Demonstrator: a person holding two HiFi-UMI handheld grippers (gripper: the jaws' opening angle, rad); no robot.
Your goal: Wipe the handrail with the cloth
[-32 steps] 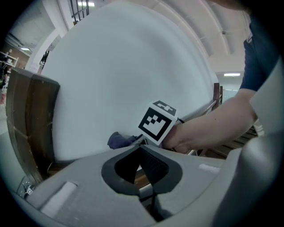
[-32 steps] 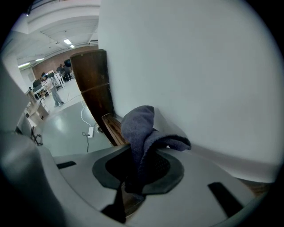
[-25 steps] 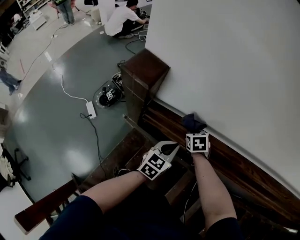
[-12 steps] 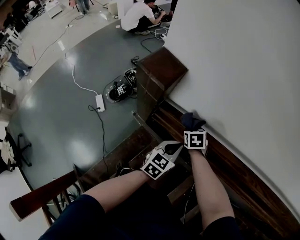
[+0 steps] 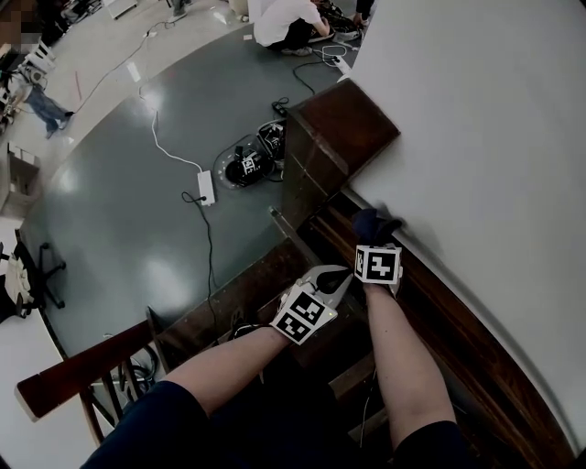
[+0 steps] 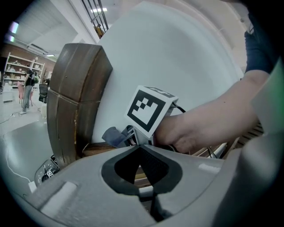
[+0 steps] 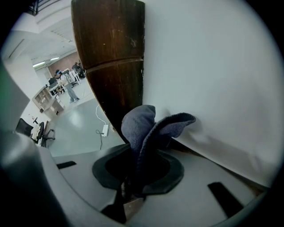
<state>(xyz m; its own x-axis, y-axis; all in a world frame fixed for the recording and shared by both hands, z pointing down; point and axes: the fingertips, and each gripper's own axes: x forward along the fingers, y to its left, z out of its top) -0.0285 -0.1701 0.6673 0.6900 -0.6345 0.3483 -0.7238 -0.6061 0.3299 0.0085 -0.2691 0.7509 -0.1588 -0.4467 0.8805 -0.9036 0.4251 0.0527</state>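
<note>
A dark blue cloth (image 5: pixel 375 224) rests on the dark wooden handrail (image 5: pixel 439 311), which runs along the white wall down from a square newel post (image 5: pixel 341 133). My right gripper (image 5: pixel 377 245) is shut on the cloth (image 7: pixel 146 128), whose folds stick out ahead of the jaws toward the post (image 7: pixel 113 57). My left gripper (image 5: pixel 341 277) hangs just left of the right one, off the rail, its jaws shut with nothing between them. The left gripper view shows the left gripper (image 6: pixel 139 147) facing the right marker cube (image 6: pixel 150 110), the cloth (image 6: pixel 113 136) and the post (image 6: pixel 75 97).
The curved white wall (image 5: pixel 485 137) borders the rail on the right. Far below lie a grey floor with cables, a power strip (image 5: pixel 207 188) and a round device (image 5: pixel 247 167). People crouch at the top (image 5: pixel 291 20). A wooden balustrade (image 5: pixel 82 366) crosses the lower left.
The right gripper has carried the cloth up the handrail, closer to the newel post. The left gripper stays beside it. The head view has swung left.
</note>
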